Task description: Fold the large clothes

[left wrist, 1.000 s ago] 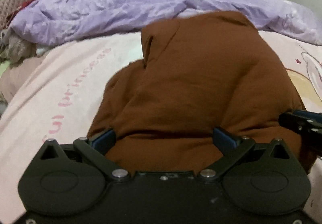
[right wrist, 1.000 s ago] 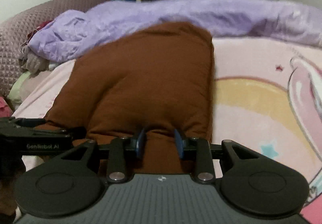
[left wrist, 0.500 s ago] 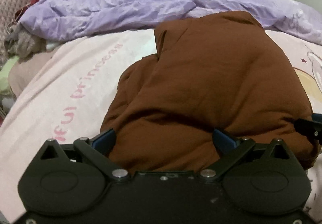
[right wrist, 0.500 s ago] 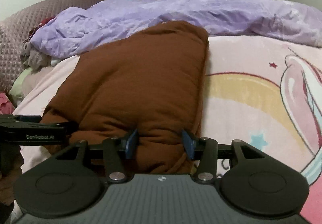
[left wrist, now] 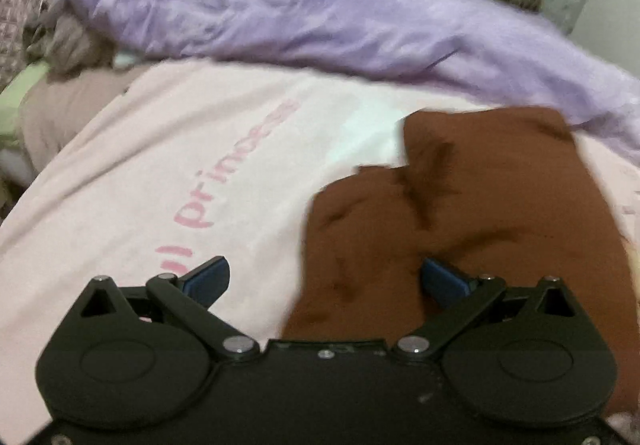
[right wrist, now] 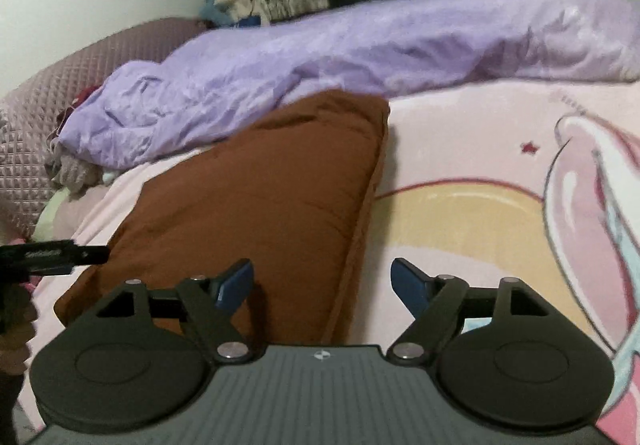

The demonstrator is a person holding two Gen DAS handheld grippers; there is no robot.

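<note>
A folded brown garment [left wrist: 472,213] lies on the pink bedsheet [left wrist: 192,149]; it also shows in the right wrist view [right wrist: 264,205]. My left gripper [left wrist: 326,277] is open and empty, over the garment's near left edge. My right gripper [right wrist: 322,285] is open and empty, over the garment's near right edge. The left gripper's body [right wrist: 52,255] shows at the left edge of the right wrist view.
A crumpled purple duvet [right wrist: 360,57] lies across the far side of the bed. A quilted mauve headboard [right wrist: 52,93] and a heap of clothes [left wrist: 68,41] are at the far left. The sheet right of the garment carries a cartoon print [right wrist: 560,205].
My right gripper has opened and let go of the brown garment, then pulled back. My left gripper has shifted left and back, so the garment now sits right of its centre.
</note>
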